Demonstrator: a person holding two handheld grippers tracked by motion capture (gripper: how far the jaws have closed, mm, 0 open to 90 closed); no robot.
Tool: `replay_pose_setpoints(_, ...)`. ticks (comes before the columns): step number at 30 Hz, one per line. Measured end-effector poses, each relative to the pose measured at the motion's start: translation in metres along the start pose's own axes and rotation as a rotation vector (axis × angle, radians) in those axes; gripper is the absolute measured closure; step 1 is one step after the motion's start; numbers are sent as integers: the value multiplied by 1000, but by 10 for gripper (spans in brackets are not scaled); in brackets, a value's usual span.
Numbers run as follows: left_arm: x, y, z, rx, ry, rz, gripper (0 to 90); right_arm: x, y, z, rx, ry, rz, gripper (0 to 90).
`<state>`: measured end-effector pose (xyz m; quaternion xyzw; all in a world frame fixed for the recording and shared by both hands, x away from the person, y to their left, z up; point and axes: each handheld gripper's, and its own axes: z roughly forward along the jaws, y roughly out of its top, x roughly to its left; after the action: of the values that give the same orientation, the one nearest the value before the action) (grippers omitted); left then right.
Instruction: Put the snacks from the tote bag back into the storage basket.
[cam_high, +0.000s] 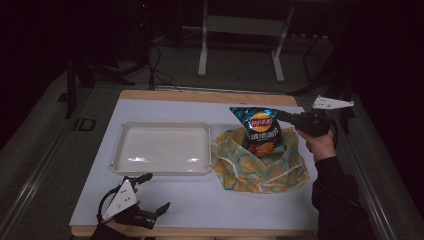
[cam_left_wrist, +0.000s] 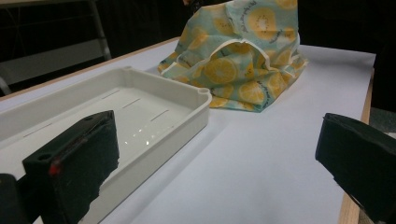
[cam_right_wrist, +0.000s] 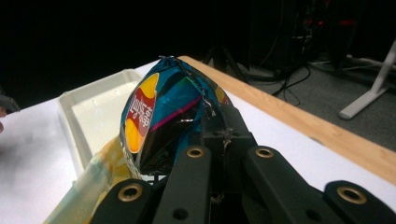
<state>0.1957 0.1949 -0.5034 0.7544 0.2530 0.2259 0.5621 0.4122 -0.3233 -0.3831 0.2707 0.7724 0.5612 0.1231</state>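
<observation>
R gripper (cam_high: 286, 117) is seen at the far R of the counter (cam_high: 200, 200), held level in a hand (cam_high: 320, 142) and pointed L. Its fingers are pressed together on the top edge of a chip bag (cam_high: 260, 132): the crimped seam is pinched betw. them, as shown close up in the R gripper view (cam_right_wrist: 212, 116). The bag (cam_right_wrist: 159, 126) hangs from that pinch, label facing the high cam, top corner tilted toward the gripper. Its lower part is still sunk in the mouth of a cloth bag (cam_high: 260, 167), teal w/ yellow citrus print, which lies crumpled on the counter just R of a tray (cam_high: 165, 127). Cloth is bunched up around the chip bag on both sides; whether the bag's bottom is resting on cloth can't be told.

The tray is white, shallow, rectangular, set mid-counter, long side parallel to the near edge. Cloth bag and tray are just beside each other; contact can't be confirmed from above, though in the L gripper view the cloth (cam_left_wrist: 243, 70) is seen bulging next to the tray's corner (cam_left_wrist: 203, 93).

L gripper (cam_high: 152, 195) is held at the near L corner of the counter, low, angled toward the R. Its fingers (cam_left_wrist: 79, 158) are spread wide, nothing betw. them; bare counter is seen in the gap. It's placed just in front of the tray's near rim, well apart from the chip bag.
</observation>
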Motion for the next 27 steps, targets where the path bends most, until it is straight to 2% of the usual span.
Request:
replay_pose_setpoints(5,0,0,0,-1,1,-1,1,1,9,-6,-14,-12,-9,900)
replay_pose_setpoints(7,0,0,0,2,1,-1,1,3,20,-11,-36,-20,-17,900)
replay_pose_setpoints(12,0,0,0,-1,3,0,1,7,36,-17,-43,-39,-41,900)
replay_pose_setpoints(20,0,0,0,-1,-1,-1,1,12,57,-22,-62,-62,-56,900)
replay_pose_setpoints(27,0,0,-1,-4,1,-5,1,19,71,-21,-81,-62,-66,900)
